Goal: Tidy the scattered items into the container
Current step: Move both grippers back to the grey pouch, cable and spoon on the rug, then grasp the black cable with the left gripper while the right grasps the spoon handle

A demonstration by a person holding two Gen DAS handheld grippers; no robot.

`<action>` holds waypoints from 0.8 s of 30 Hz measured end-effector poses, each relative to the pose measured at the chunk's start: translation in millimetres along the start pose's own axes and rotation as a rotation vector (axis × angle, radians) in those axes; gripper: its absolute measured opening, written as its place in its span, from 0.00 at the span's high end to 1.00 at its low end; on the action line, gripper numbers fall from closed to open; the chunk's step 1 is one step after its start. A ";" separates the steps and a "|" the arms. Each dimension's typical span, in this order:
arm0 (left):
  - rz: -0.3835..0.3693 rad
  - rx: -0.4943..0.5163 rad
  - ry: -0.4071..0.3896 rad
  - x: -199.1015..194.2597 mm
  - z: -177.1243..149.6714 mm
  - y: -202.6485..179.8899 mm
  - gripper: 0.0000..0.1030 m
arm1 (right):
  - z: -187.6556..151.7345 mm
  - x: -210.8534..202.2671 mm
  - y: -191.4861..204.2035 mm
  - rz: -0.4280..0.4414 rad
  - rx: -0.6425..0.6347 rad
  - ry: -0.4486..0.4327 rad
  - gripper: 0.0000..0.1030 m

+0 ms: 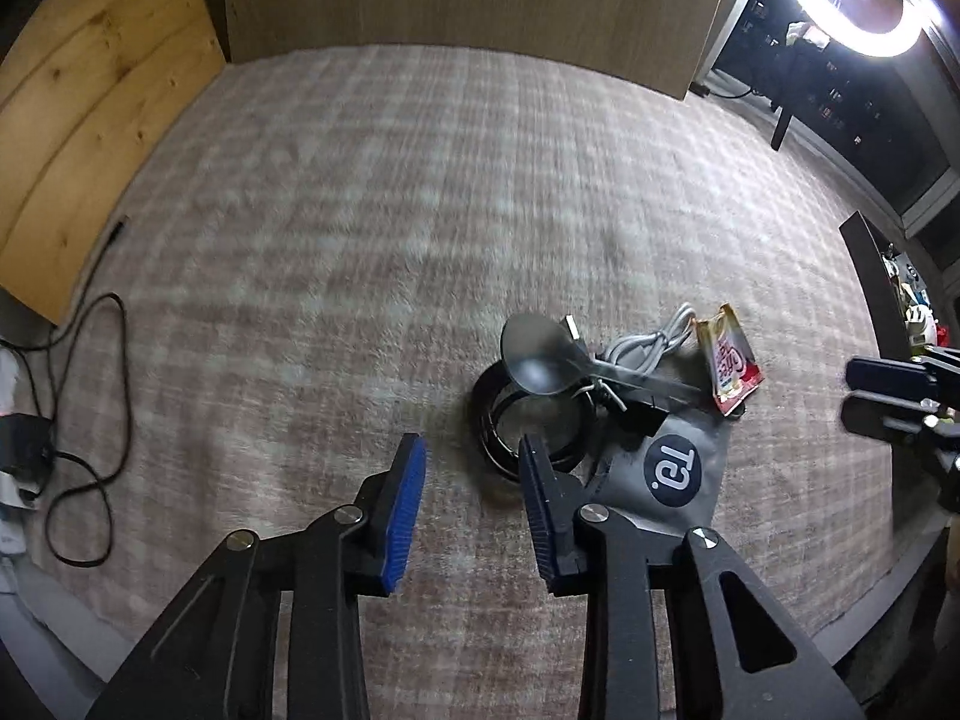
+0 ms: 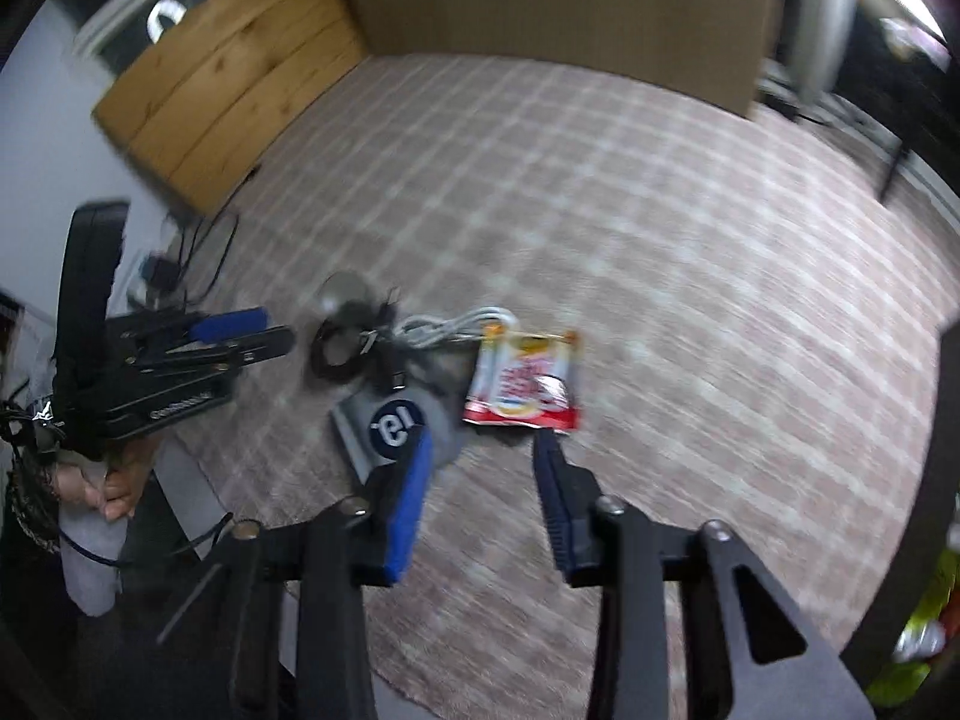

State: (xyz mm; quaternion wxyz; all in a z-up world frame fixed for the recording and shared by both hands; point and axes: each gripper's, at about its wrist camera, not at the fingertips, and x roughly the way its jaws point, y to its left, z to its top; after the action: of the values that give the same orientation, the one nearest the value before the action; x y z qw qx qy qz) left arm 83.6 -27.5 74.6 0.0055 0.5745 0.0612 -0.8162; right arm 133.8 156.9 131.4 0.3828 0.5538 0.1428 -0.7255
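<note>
On the checked pink-and-cream rug (image 1: 420, 210), at about 3 o'clock in the left wrist view, a small heap of scattered items lies bunched together. Metal spoon (image 1: 540, 354): bowl toward 9 o'clock, handle running to 3 o'clock across the pile. Under the bowl, a black coiled cable (image 1: 498, 432). Behind the handle, at 1 o'clock from the bowl, a bundled white cable (image 1: 648, 342). Red-and-white snack packet (image 1: 729, 363) at the pile's 3 o'clock end, touching the spoon handle's tip. Grey pouch (image 1: 684, 468) with a dark round logo sits at 5 o'clock of the pile, partly under the black plugs. Left gripper (image 1: 471, 504): jaws spread, blue pads apart with only rug between them; its right-hand fingertip (image 1: 531, 456) overlaps the black coil's edge in view, contact not determinable. Right gripper (image 2: 483, 468): jaws also apart, nothing between the pads; the packet lies just beyond at 12 o'clock and the pouch beside the left-hand pad, at 10 o'clock. The right wrist view is motion-blurred. Each gripper shows at the other camera's edge: right one at 3 o'clock, left one at 9 o'clock with a person's hand (image 2: 105, 480) below it. A wooden panel (image 1: 102, 102) and a cardboard-coloured box wall (image 1: 480, 0) stand along the rug's far edge from 10 to 1 o'clock; whether that box is the container cannot be told. A black cord (image 1: 90, 408) trails at 8 o'clock, off the rug.
</note>
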 end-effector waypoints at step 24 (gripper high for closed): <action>0.086 0.138 -0.007 56.0 31.5 -59.0 0.81 | 43.7 95.7 37.9 -0.051 -0.275 0.175 0.92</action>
State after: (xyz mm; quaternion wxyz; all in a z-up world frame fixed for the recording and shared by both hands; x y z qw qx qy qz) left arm 30.3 31.2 38.0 0.0010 0.5728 -0.0200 -0.8194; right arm 121.5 66.0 67.4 0.4226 0.5535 0.2877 -0.6575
